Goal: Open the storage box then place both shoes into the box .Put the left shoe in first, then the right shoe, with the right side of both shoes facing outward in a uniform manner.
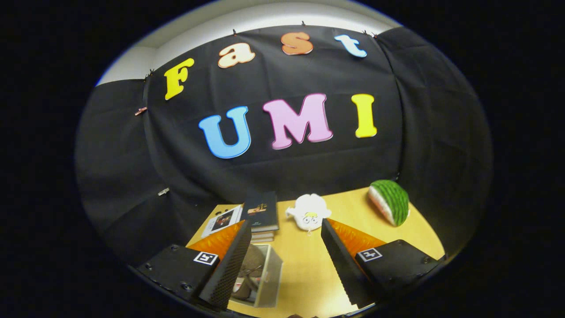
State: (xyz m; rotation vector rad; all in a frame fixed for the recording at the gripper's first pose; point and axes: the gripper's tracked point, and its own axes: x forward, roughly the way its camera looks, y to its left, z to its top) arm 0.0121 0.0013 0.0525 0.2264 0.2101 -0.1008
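While its writing stays unreadable, hand-held gripper (pixel 286 247) fingers apart above storage box (pixel 265 278) with shoe (pixel 249 269)

We see a light wooden table (pixel 304 265). On it, a storage box (pixel 265 276) with a shoe (pixel 247 274) inside sits between our spread fingers, hard by the left one; stacked books (pixel 261 214), a white plush toy (pixel 309 212) and a watermelon-slice toy (pixel 390 201) lie beyond them.
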